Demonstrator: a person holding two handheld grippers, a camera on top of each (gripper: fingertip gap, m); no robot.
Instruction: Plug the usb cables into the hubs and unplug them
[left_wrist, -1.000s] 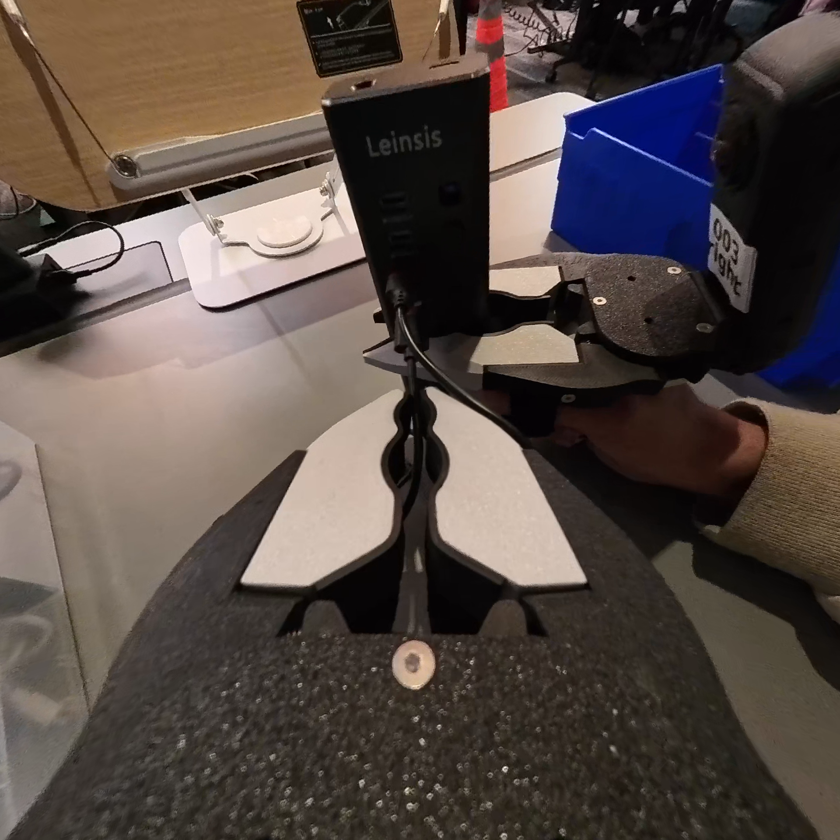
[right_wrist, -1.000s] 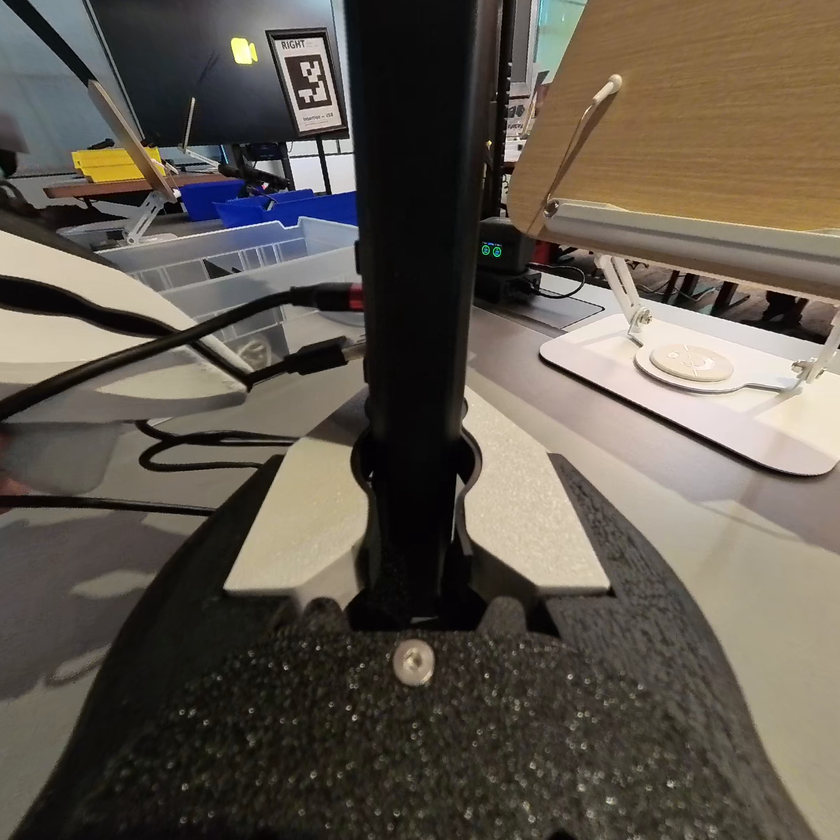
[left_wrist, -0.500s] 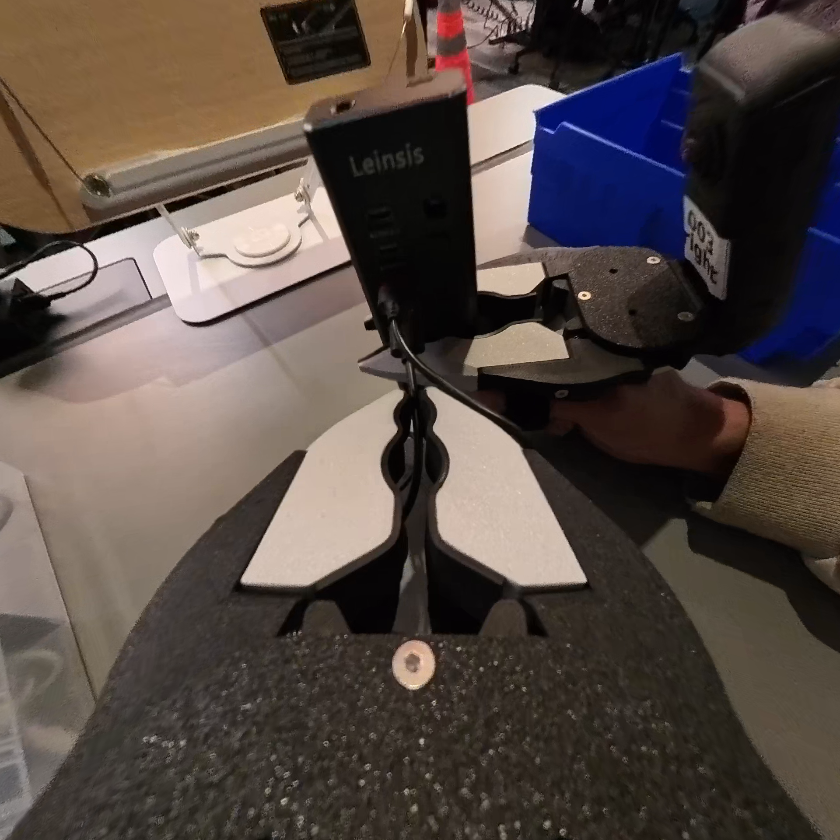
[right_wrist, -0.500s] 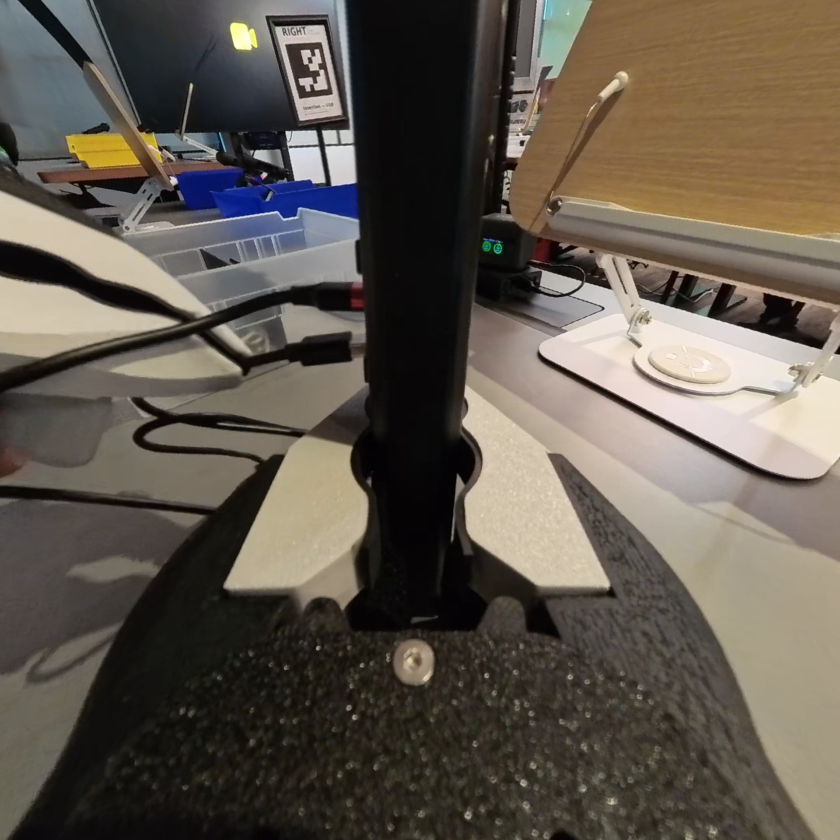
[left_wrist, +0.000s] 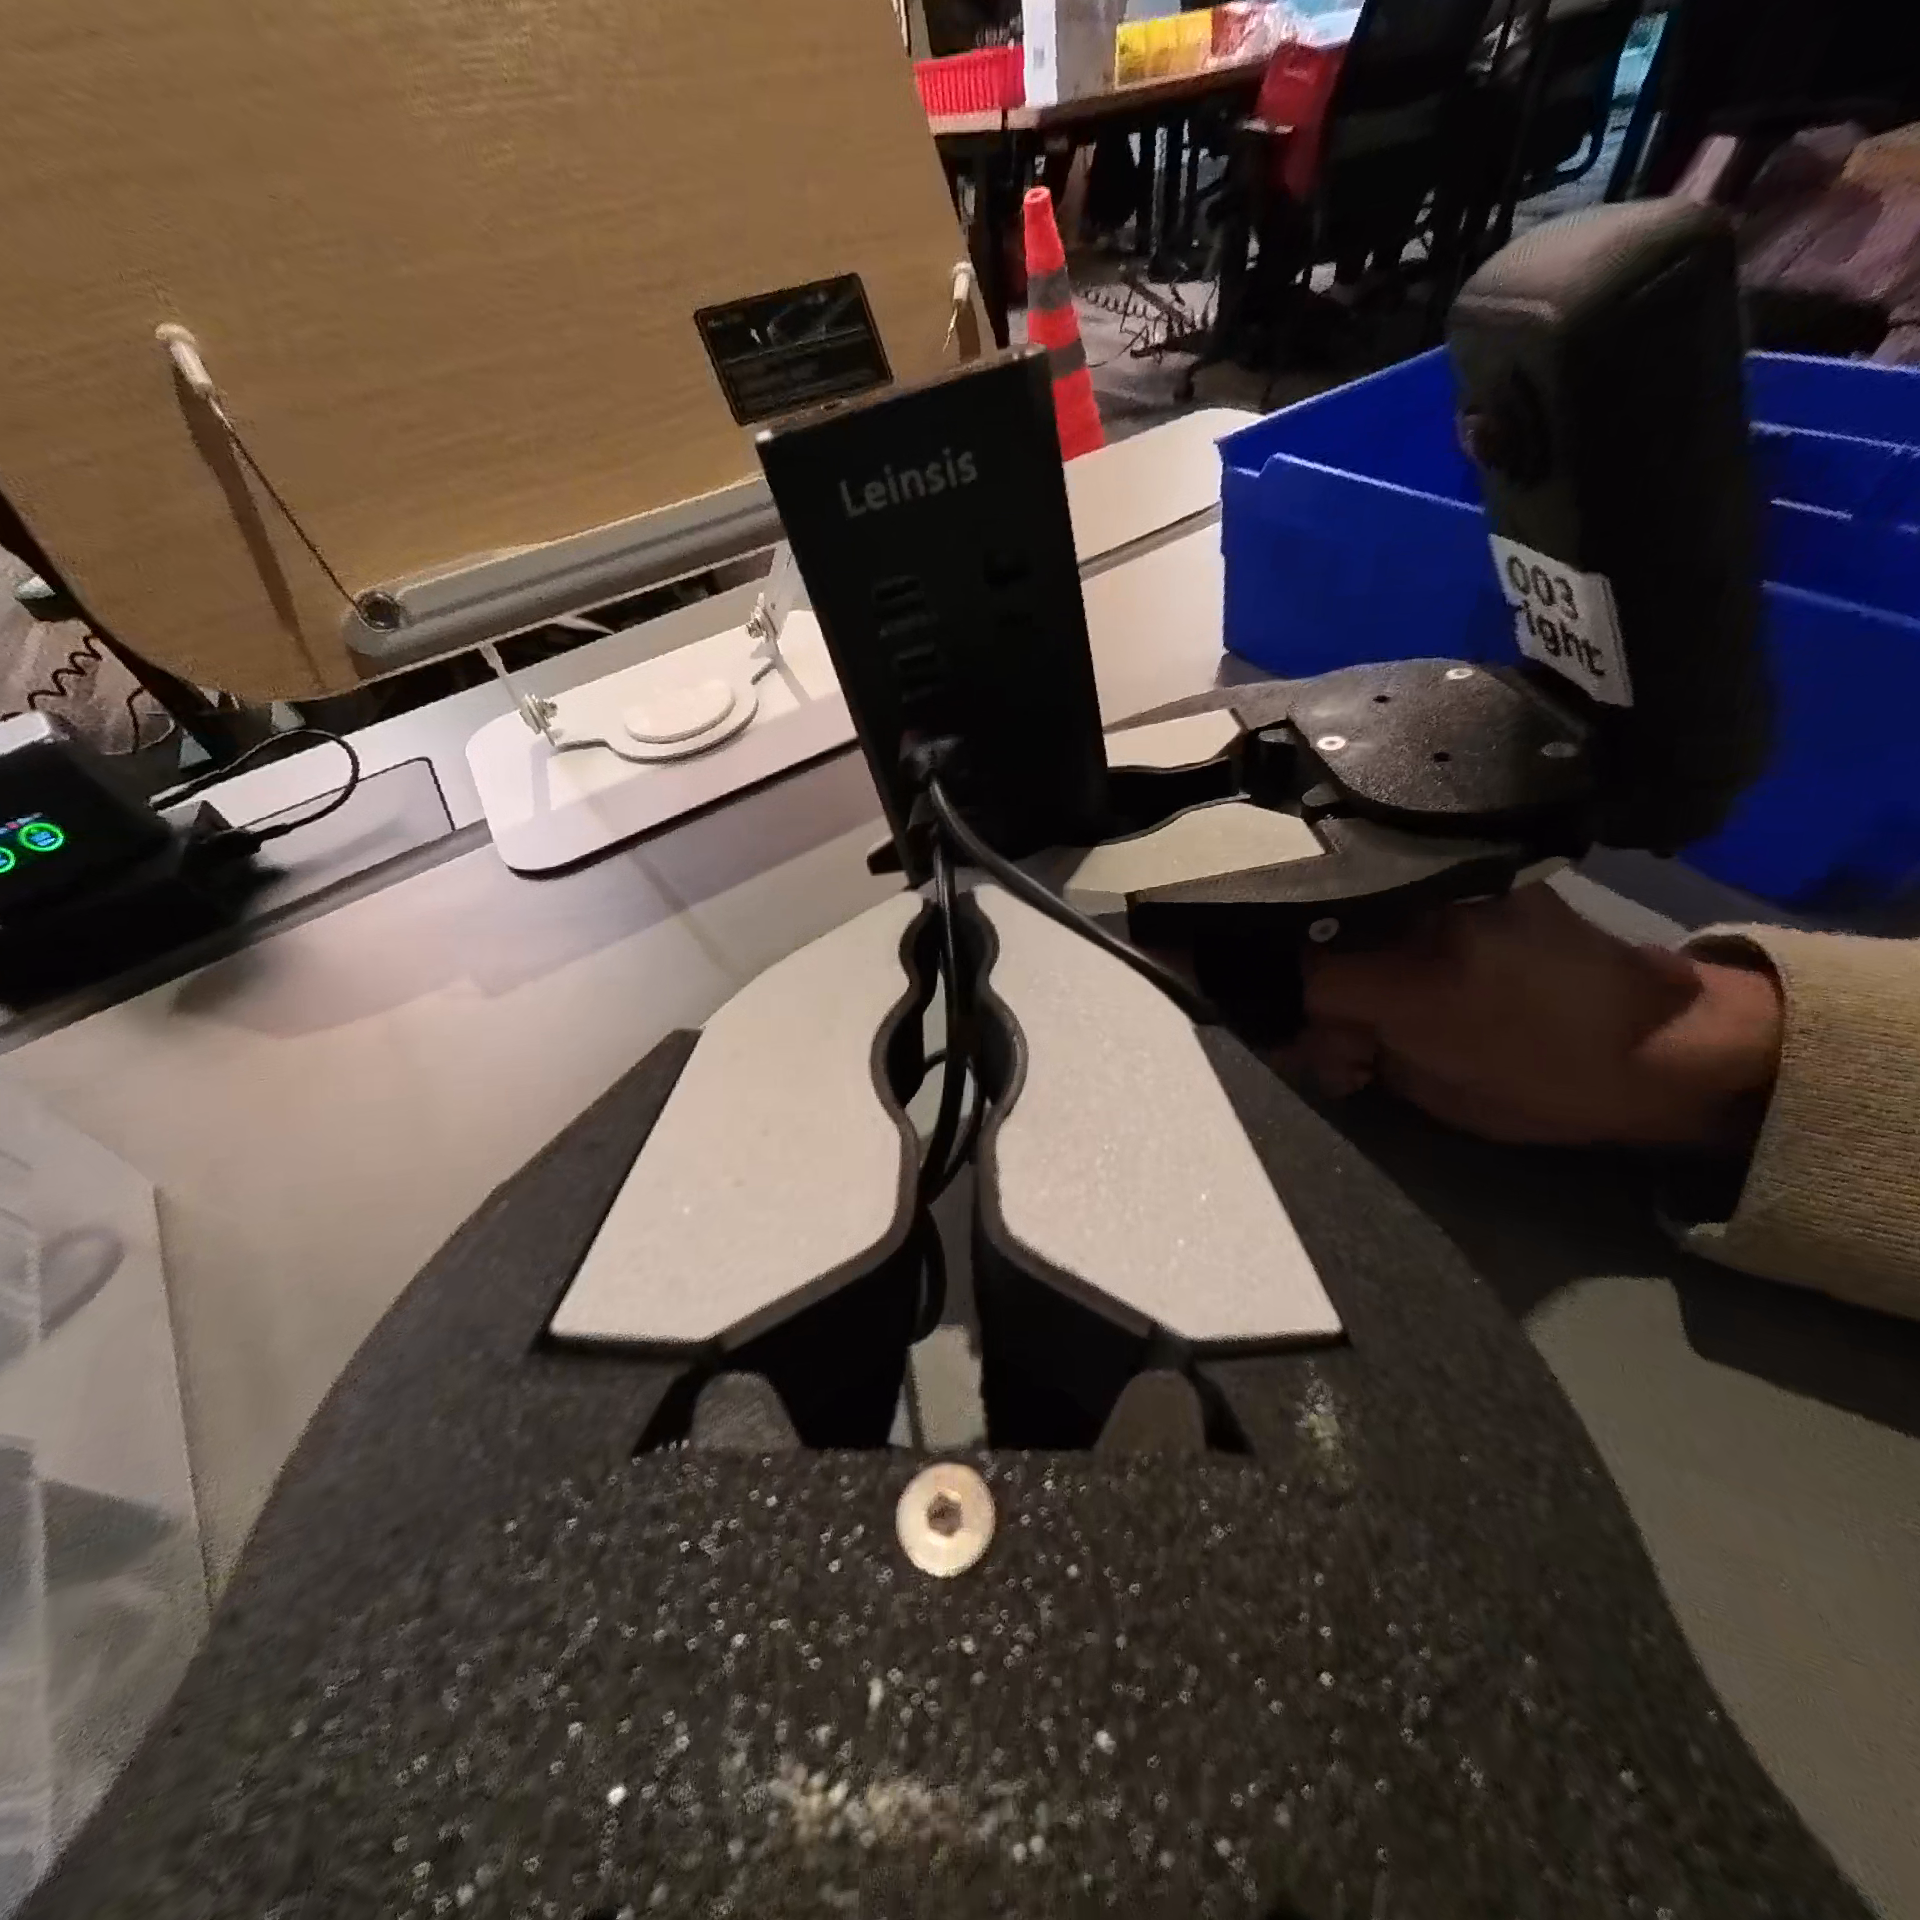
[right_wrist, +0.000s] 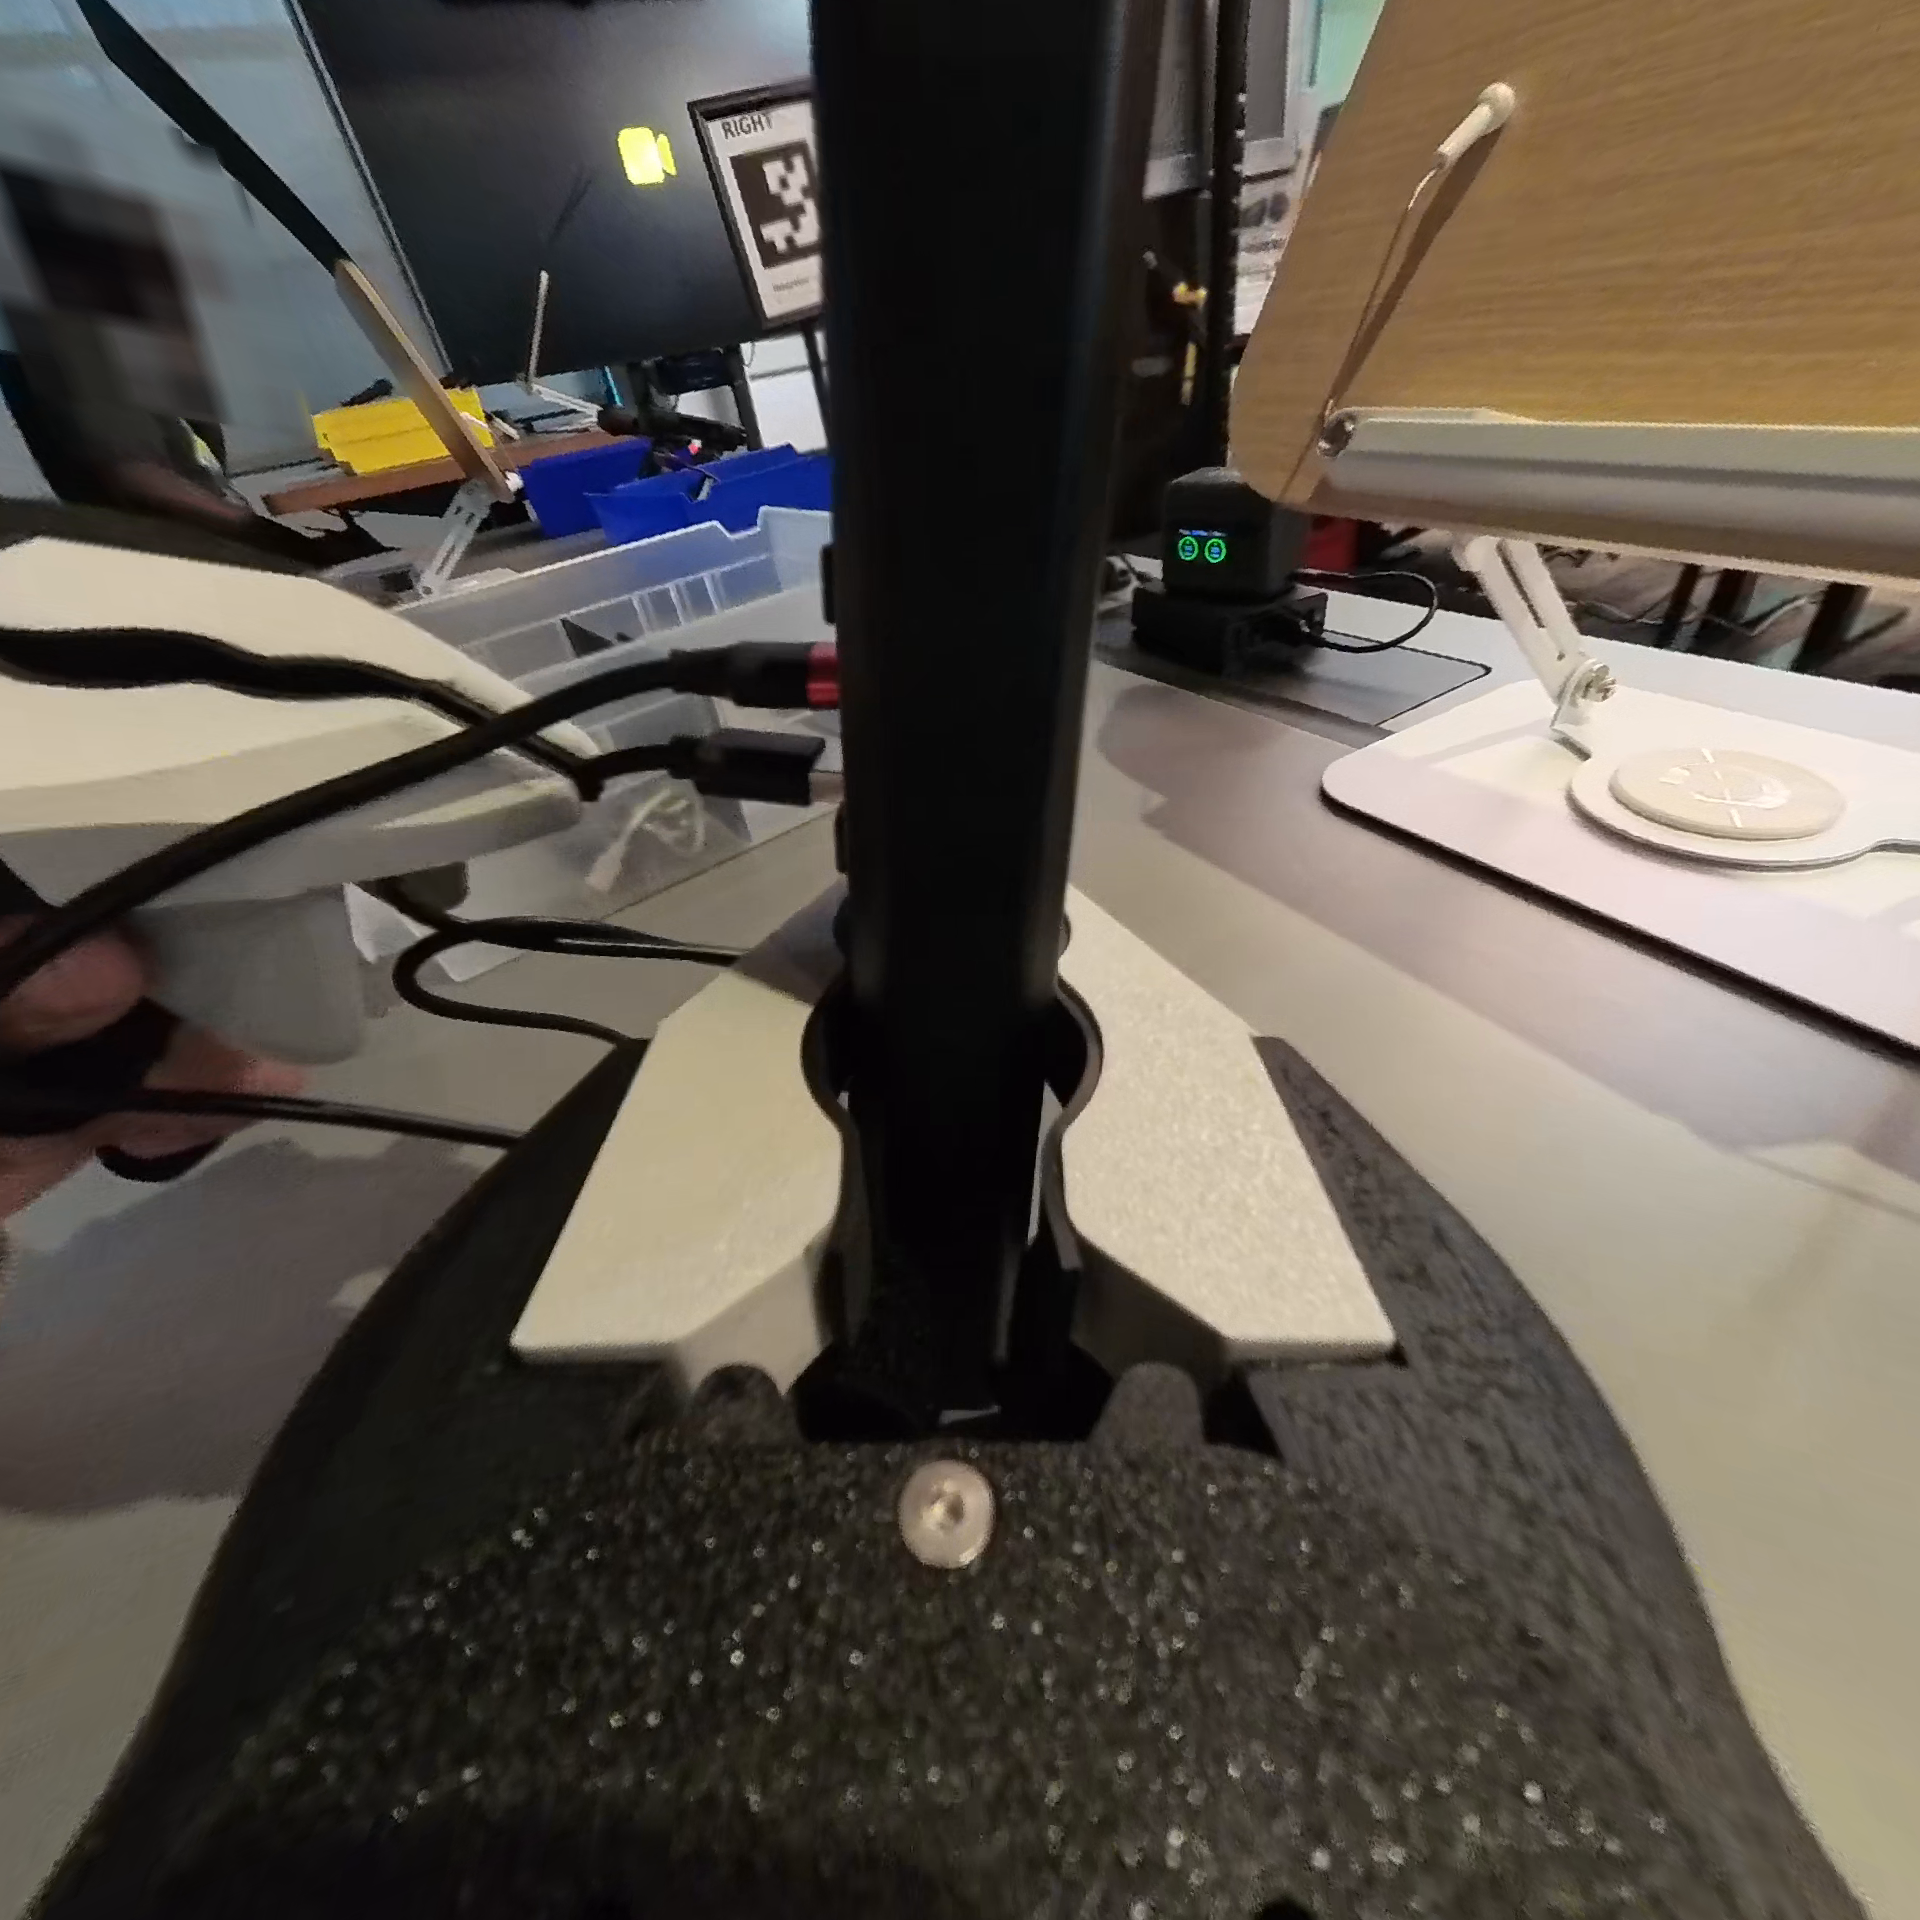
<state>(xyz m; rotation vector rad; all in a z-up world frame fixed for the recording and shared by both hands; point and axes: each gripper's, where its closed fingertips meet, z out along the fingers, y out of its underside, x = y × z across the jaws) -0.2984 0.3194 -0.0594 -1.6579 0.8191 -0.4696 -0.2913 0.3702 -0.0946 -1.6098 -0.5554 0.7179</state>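
Observation:
A black USB hub (left_wrist: 935, 582) stands upright, clamped near its base by my right gripper (left_wrist: 1143, 821), which is shut on it; in the right wrist view the hub (right_wrist: 956, 520) rises between the fingers of that gripper (right_wrist: 951, 997). My left gripper (left_wrist: 948, 914) is shut on a black USB cable (left_wrist: 951, 1018) just behind its plug (left_wrist: 928, 753), which sits at a lower port on the hub's face. In the right wrist view this black plug (right_wrist: 743, 764) meets the hub's left face, and a red-collared plug (right_wrist: 774, 670) sits in the port above it. I cannot tell whether the black plug is fully seated.
A blue bin (left_wrist: 1351, 551) stands behind the right gripper. A wooden board (left_wrist: 416, 260) on a white stand base (left_wrist: 644, 758) fills the back. A clear crate (right_wrist: 644, 592) and a small device with green lights (right_wrist: 1205, 540) stand on the grey table (left_wrist: 364, 1039). The tips of one gripper are about 6 cm away from the tips of the other.
The black plug has moved in against the hub; its bare metal tip, visible a second ago, is now hidden. Both grippers have kept their grips, and the hub has shifted a little.

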